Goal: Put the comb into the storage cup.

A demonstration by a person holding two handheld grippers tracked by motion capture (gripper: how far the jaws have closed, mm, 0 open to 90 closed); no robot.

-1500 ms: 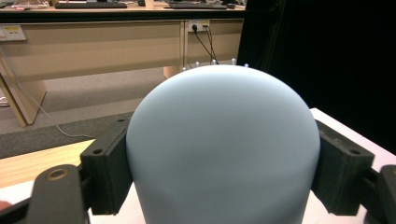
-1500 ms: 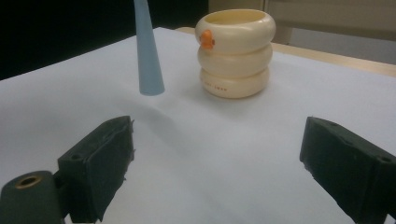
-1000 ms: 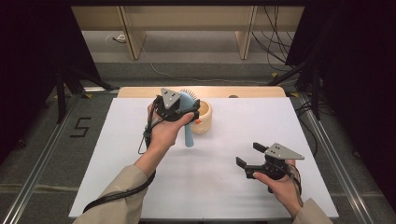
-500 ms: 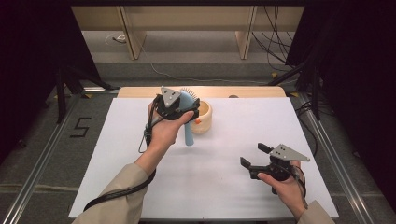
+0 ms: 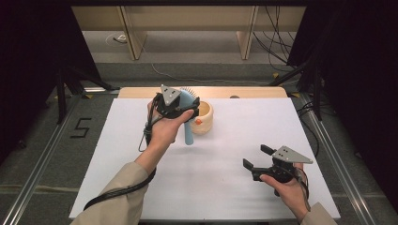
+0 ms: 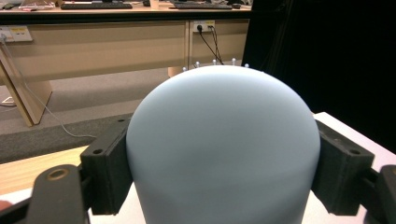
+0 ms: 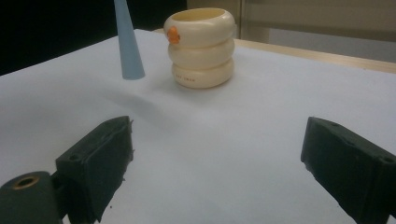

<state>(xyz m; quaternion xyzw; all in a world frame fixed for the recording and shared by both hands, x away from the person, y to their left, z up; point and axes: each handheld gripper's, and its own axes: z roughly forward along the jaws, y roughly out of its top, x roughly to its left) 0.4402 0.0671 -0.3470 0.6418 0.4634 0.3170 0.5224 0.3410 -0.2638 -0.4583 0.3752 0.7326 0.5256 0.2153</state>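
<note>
A person seated at a white table [image 5: 141,140] works with a hand-held gripper in each hand. The left gripper [image 5: 180,104], raised at the far side of the table left of centre, clamps a pale blue hairbrush [image 5: 188,123] by its head, and the handle hangs down with its tip just over the tabletop. In the left gripper view the rounded back of the brush head [image 6: 223,149] sits between the two black jaws, both pads pressed against its sides, with a few white bristle tips showing over its top edge. Just to the right of the brush stands a cream holder [image 5: 202,117] shaped like three stacked rings, open at the top and marked with a small orange spot on the side facing the person; the brush handle hangs just beside it, and whether the two touch cannot be told. The right gripper [image 5: 258,158] rests low over the near right part of the table, well apart from the brush and the holder, its jaws spread wide with nothing between them. The right gripper view looks across bare tabletop between those jaws toward the holder [image 7: 201,46] and the tapered blue handle [image 7: 128,44] to its left. A strip of light wood runs along the table's far edge, and cables trail across the floor beyond.
</note>
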